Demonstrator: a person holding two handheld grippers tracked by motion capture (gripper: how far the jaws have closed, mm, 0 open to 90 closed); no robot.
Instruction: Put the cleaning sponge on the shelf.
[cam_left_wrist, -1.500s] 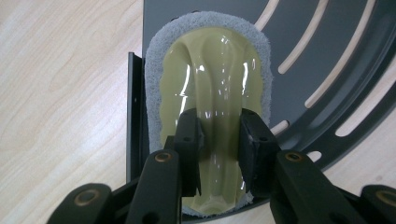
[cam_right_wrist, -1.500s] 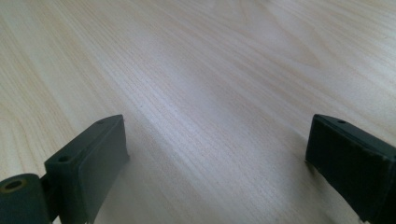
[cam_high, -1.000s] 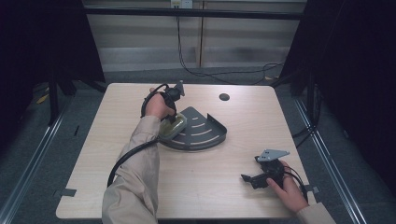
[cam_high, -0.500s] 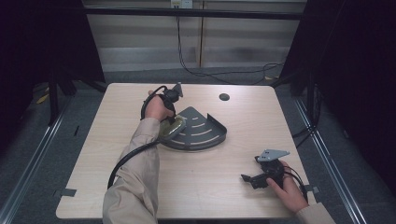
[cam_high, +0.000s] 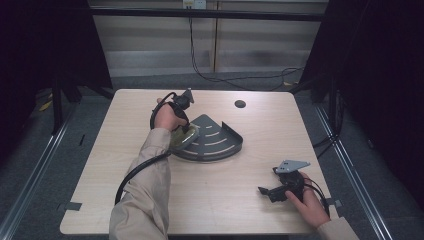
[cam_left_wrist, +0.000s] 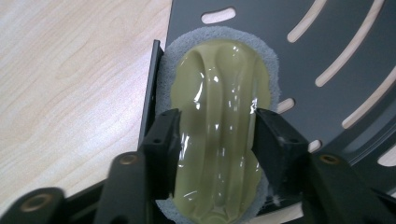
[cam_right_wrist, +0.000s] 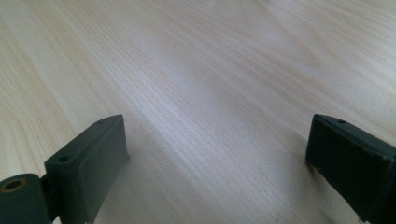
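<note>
Since the left gripper (cam_left_wrist: 215, 135) clamps its jaws on the sponge (cam_left_wrist: 218, 126) and presses it flat on the rack (cam_high: 220, 142) near its left edge, scrubbing looks likely. Right gripper (cam_high: 277, 192) idles on the worktop (cam_high: 225, 200), jaws wide, empty.

Grippers: two, left gripper (cam_high: 186, 131), right gripper (cam_high: 267, 191)
Slotted dark trays: one (cam_high: 220, 142)
Green sponges: one (cam_left_wrist: 219, 121)
Surfaces: one (cam_high: 230, 200)
</note>
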